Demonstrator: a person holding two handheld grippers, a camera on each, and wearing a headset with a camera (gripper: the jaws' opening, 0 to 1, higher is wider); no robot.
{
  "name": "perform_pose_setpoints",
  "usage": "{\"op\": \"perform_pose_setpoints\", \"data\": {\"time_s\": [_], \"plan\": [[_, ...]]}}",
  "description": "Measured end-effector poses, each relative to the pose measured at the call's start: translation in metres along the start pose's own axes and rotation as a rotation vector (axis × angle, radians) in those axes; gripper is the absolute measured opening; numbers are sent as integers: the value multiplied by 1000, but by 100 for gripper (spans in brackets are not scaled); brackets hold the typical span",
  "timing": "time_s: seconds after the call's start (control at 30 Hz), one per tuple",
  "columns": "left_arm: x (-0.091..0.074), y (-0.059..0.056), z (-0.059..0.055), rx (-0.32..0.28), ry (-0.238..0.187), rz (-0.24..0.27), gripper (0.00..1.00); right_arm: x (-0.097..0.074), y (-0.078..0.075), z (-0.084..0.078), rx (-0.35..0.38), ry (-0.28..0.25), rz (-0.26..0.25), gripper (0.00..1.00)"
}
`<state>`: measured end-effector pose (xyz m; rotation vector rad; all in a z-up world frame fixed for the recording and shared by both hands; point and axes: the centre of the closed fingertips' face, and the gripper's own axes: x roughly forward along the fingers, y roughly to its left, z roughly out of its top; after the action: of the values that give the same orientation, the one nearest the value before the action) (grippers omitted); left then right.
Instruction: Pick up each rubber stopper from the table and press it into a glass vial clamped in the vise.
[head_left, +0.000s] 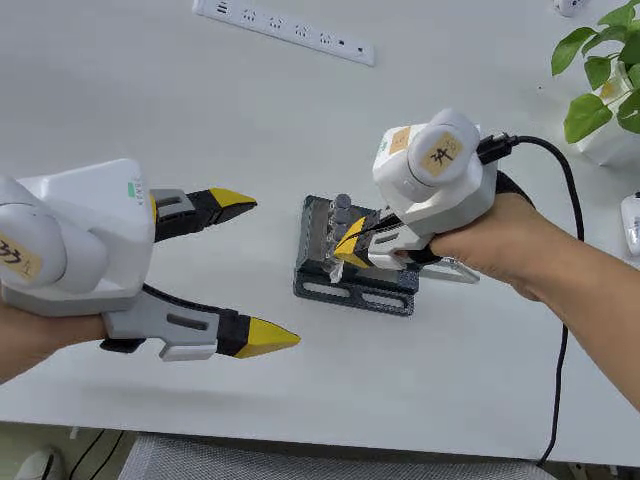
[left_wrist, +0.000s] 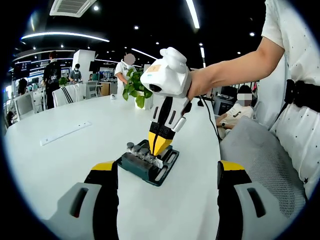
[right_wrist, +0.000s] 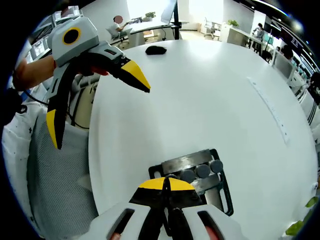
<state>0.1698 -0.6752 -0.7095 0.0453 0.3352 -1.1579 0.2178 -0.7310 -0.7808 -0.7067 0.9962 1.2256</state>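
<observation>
Left gripper (head_left: 255, 268) is held nearest, above the near-left part of the white tabletop (head_left: 150, 100). Its jaws are spread wide with nothing between them, and the tips are directed toward the vise (head_left: 355, 285)

Right gripper (head_left: 350, 240) is held in a hand (head_left: 500, 245) just beyond, angled down onto the vise. In the right gripper view its jaws are seen closed together, the yellow tips meeting over one end of the vial row. Whether a stopper is pinched between them cannot be told

The dark vise is set flat near the middle of the tabletop, with a row of glass vials (head_left: 340, 222) clamped upright in it

Three grey rubber stoppers (right_wrist: 202, 171) are seen seated in vial mouths, side by side, just past the right gripper's tips

A black cable (head_left: 570, 200) is run from the right gripper back over the near edge of the tabletop

Farther back, a white power strip (head_left: 285, 30) is laid flat on the tabletop, well apart from the vise

A potted plant (head_left: 605, 70) is placed at the far right
</observation>
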Motion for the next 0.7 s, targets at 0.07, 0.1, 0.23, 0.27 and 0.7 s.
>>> {"op": "perform_pose_setpoints", "data": {"time_s": [0.07,0.1,0.23,0.27,0.7], "plan": [[0,0,0,2,6,1,80,-1,0,1,-3,-9,-7,0],[-1,0,-1,3,9,3,80,-2,1,2,-1,-16,-8,0],[-1,0,-1,6,19,5,81,-7,-1,-1,7,-33,-18,0],[0,0,-2,6,21,5,82,-10,-3,-1,11,-39,-21,0],[0,2,-5,21,52,17,88,-30,-8,-13,70,-116,-47,1]]}}
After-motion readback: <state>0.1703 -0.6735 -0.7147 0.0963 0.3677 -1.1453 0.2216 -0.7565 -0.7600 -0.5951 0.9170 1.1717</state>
